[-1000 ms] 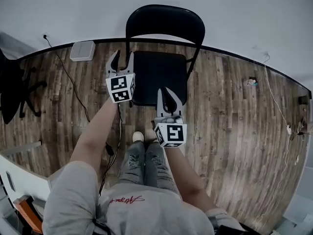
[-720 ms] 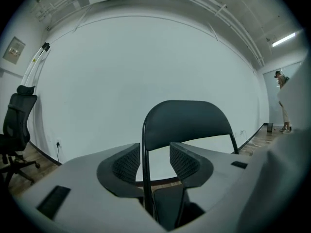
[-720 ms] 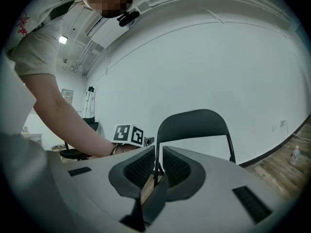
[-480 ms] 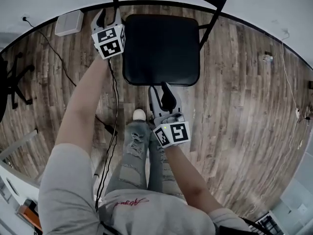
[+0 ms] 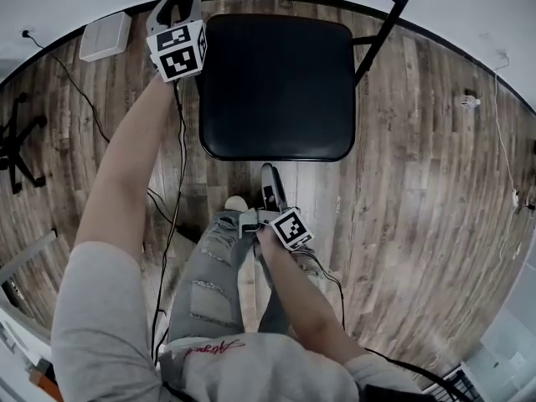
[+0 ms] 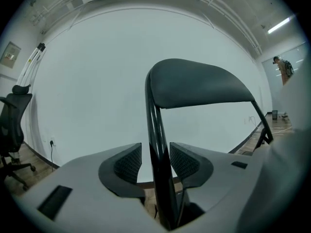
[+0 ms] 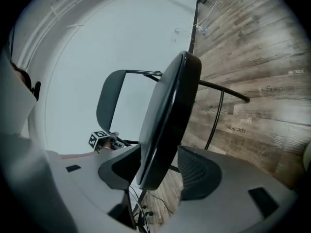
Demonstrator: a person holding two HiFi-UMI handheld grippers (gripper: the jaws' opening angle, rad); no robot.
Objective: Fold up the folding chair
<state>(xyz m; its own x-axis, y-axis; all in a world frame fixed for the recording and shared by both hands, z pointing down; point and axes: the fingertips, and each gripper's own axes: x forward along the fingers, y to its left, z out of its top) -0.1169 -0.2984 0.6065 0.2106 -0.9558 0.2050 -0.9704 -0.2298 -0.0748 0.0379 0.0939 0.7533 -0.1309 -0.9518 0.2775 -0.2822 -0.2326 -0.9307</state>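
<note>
**A:** How far along are they with the folding chair (image 5: 276, 82)?

**B:** Hardly begun, I'd judge. It stands in the upper middle of the head view. The seat (image 7: 167, 115) is flat and fully down and the backrest (image 6: 199, 86) is upright near the wall, so nothing is folded yet.

**A:** And the grippers?

**B:** Both are in position, but neither is gripping. The left gripper (image 6: 156, 160) is at the upper left of the head view. Its jaws are apart, with the back frame's black tube (image 6: 155, 125) standing between the pads and a sliver of gap on each side. The right gripper (image 7: 160, 168) sits mid-frame in the head view, just below the seat. Its jaws have just been opening and straddle the seat's front edge without pressing on it.

**A:** So what's left?

**B:** Nearly all of it, I think — close on the tube and the seat edge, swing the seat up toward the backrest, then bring the legs together.

**A:** Any writing?

**B:** I can't see a brand on the chair. In the right gripper view the wooden floor (image 7: 252, 42) has faint print right of centre. One word looks like "speaking" and the rest is too blurred. There's red script on the person's grey top (image 5: 213, 347) at the bottom of the head view, but I can't read it. The marker cube (image 5: 177, 50) on the left gripper shows only black-and-white squares.
</note>
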